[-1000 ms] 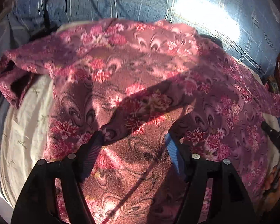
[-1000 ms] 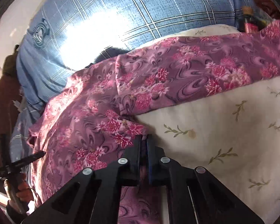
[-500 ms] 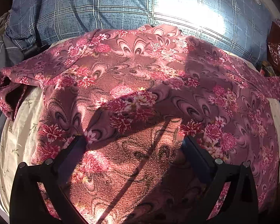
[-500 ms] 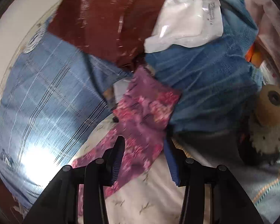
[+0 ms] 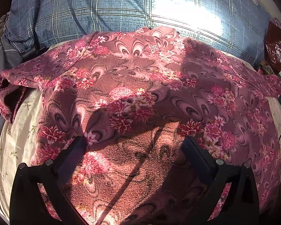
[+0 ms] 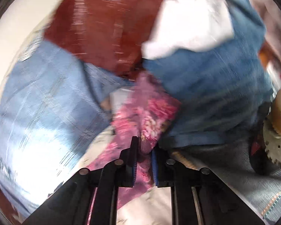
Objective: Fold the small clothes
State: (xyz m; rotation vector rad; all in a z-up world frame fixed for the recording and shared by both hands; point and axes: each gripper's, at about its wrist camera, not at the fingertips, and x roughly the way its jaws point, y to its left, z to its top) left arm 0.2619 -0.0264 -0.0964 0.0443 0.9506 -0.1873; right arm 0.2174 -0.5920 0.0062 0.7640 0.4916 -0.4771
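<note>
Left tongs (image 5: 135,146): spread wide, empty, low over floral garment (image 5: 140,93) on bed sheet (image 5: 18,131). Right tongs (image 6: 144,150): nearly closed, pinching garment's sleeve (image 6: 146,116); view blurred.

A bed covered by a cream sheet printed with small green sprigs (image 5: 18,131). Spread flat across it lies a purple-pink floral garment (image 5: 140,97), one sleeve bunched at the left edge, the other reaching right. Behind the garment, touching its far edge, rests a large blue plaid pillow (image 5: 103,9), with bright sunlight on its right half
</note>
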